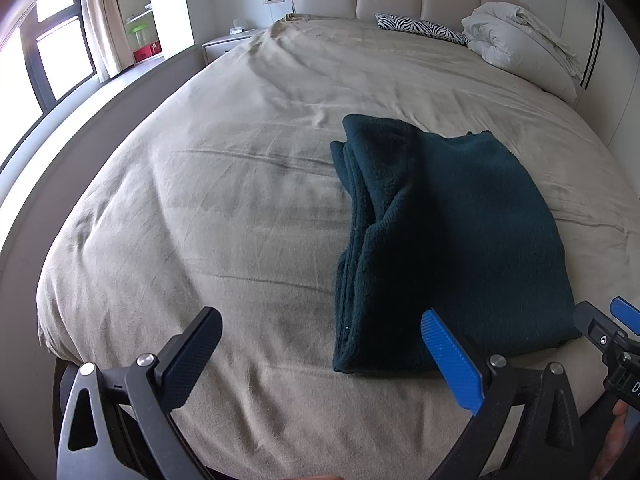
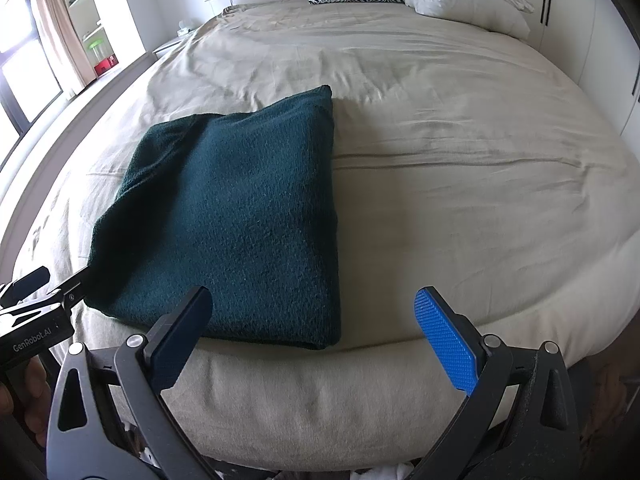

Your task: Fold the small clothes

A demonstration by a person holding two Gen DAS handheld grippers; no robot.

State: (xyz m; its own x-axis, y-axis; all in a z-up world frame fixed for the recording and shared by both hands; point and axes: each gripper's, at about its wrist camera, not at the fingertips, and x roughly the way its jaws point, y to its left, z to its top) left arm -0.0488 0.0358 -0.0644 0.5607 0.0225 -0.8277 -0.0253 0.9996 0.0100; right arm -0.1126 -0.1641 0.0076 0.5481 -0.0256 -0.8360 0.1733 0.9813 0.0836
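Observation:
A dark green knitted garment (image 1: 452,240) lies folded into a rectangle on the beige bed sheet (image 1: 224,208), near the bed's front edge. It also shows in the right wrist view (image 2: 236,216), with its stacked folded edges on the left side. My left gripper (image 1: 320,320) is open and empty, just in front of the garment's near left corner. My right gripper (image 2: 314,300) is open and empty, at the front edge of the bed by the garment's near right corner. Each gripper shows at the edge of the other's view.
A zebra-print pillow (image 1: 420,26) and a bundled white duvet (image 1: 520,40) lie at the padded headboard. A nightstand (image 1: 228,42) stands left of the bed, with shelves and a window beyond. The bed sheet (image 2: 460,184) spreads wide to the right of the garment.

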